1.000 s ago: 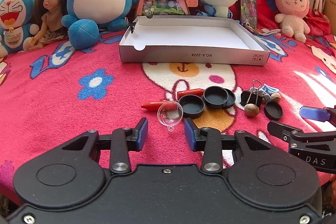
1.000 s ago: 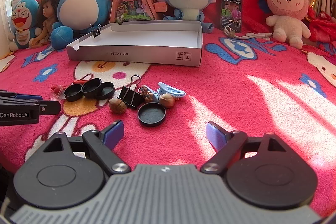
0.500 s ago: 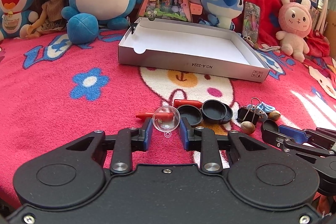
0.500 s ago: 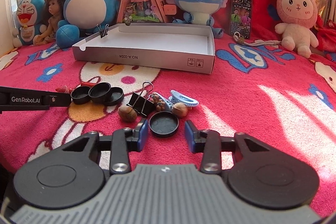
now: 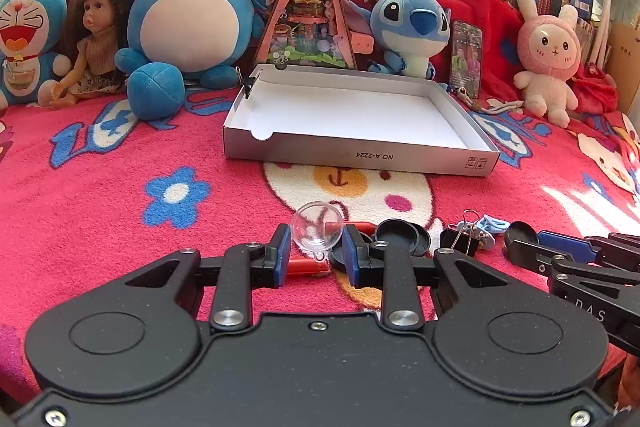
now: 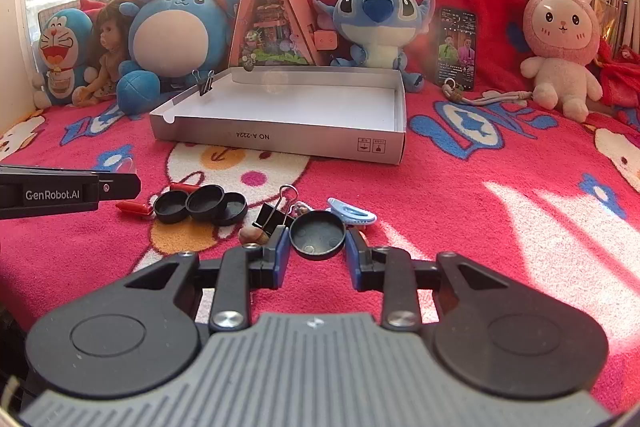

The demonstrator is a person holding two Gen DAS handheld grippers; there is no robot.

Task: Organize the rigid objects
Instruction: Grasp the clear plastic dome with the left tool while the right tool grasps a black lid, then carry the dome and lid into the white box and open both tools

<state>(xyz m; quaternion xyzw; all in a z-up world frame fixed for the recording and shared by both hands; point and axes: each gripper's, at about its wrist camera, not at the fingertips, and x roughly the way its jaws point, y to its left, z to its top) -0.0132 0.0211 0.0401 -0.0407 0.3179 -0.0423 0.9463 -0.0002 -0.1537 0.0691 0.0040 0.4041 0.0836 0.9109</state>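
Both grippers have something pinched — the left gripper [image 5: 316, 251] squeezes a clear dome [image 5: 317, 231], the right gripper [image 6: 317, 250] a black cap [image 6: 317, 234] — each lifted between its jaws, ready for the open box [image 5: 352, 115] straight ahead.

Blanket [image 5: 100, 211]: fuzzy fleece cloth, matt, red with printed shapes. Box [image 5: 360, 157]: thin card, satin grey outside, matt white paper inside. Clear dome [image 5: 317, 231]: glossy see-through plastic, smooth. Black caps [image 6: 200, 205]: smooth plastic, dull sheen. Binder clip [image 6: 272, 217]: black painted metal, bright wire handles. Red sticks [image 5: 308, 267]: shiny plastic. Nut [image 6: 253, 235]: brown, woody, slightly rough. Left tongs [image 5: 314, 257]: matt black plastic, blue rubbery pads, bright metal screws. Plush toys [image 5: 192, 23]: soft pile cloth.
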